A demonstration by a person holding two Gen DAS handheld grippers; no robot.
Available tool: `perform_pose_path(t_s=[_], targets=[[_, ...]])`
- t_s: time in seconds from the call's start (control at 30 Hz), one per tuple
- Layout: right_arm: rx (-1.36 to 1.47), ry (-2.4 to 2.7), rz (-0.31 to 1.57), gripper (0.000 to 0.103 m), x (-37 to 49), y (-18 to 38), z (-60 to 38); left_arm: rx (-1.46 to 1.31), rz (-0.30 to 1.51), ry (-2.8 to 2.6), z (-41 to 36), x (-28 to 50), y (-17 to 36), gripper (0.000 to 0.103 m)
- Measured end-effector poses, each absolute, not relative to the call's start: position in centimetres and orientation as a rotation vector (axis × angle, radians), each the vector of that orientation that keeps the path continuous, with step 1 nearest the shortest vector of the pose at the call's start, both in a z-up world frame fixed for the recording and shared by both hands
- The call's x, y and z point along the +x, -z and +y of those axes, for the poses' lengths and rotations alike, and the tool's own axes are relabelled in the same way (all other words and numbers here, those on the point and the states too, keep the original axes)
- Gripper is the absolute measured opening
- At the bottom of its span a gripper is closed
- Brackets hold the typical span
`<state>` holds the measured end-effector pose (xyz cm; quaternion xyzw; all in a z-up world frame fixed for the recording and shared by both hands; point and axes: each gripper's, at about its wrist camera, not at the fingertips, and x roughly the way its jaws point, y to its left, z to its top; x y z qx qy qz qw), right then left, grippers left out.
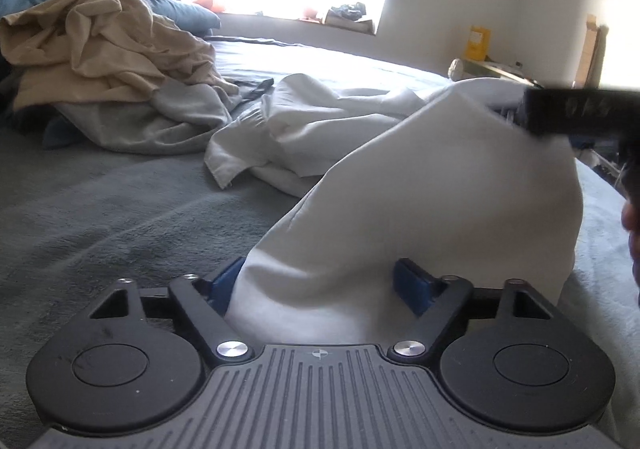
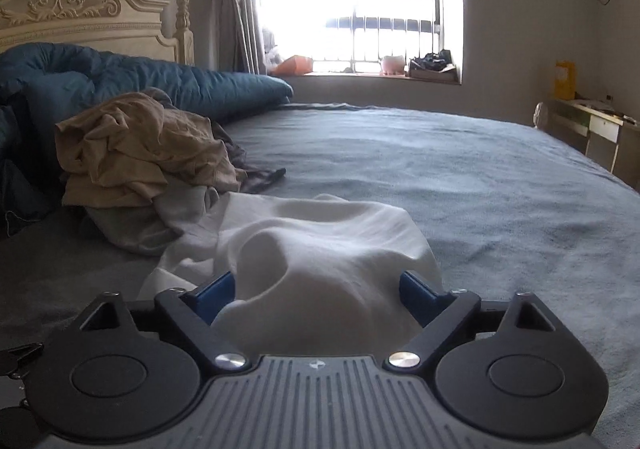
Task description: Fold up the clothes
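Bedroom, bright window [image 2: 360, 9] behind, big bed with a grey-blue bedspread [image 2: 480, 189] as the work surface. White garment [image 1: 420, 189] lies near the front edge of the bed, bunched, one part spread back toward the clothes pile [image 1: 100, 49] of beige and grey items, which sits just beside it on the left. Blue duvet [image 2: 140, 85] is pushed up against the headboard [image 2: 80, 17], likely to keep the middle free for folding.

Left gripper [image 1: 320, 285]: jaws wide apart, white cloth bulging up between the blue pads [image 1: 412, 285]; the left pad touches the fabric edge, no visible pinch, so not clamped yet. Right gripper [image 2: 316, 297]: jaws also apart, a hump of the same white garment between them, pads not pressing on it.

Left wrist view shows the right gripper's body off to the right, at the far top edge of the raised fabric. Two ends of one garment, one per gripper — reads as setting up a two-point grab so it can be lifted and laid flat. Fold not yet started; the garment is crumpled.
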<state>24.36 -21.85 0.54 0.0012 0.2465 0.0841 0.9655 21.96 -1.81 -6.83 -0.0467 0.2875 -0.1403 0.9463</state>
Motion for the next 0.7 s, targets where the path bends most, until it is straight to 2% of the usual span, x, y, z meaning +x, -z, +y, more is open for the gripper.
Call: perform_pose_path(t_s=[0.07,0.13,0.17,0.23,0.27,0.47,0.7], targets=[[0.012,-0.174,0.529,0.065,24.3,-0.1,-22.4,-0.093,0.578,0.292,-2.0,21.9,6.7,0.065],[0.040,-0.185,0.542,0.059,23.9,0.0,-23.2,-0.089,0.575,0.302,-2.4,21.8,6.5,0.059],[0.054,-0.189,0.544,0.046,23.6,-0.1,-23.5,-0.087,0.572,0.309,-2.6,21.6,6.4,0.057],[0.057,-0.197,0.550,0.029,23.0,-0.2,-24.0,-0.072,0.564,0.331,-3.3,21.1,6.1,0.055],[0.058,-0.202,0.552,0.024,22.6,-0.3,-24.3,-0.062,0.560,0.347,-3.7,20.8,6.0,0.055],[0.061,-0.232,0.535,0.011,18.3,-1.4,-25.9,-0.013,0.563,0.451,-6.2,18.2,5.3,0.054],[0.141,-0.239,0.558,0.009,11.3,-0.9,-29.3,0.019,0.604,0.587,-8.1,13.3,5.7,0.054]])
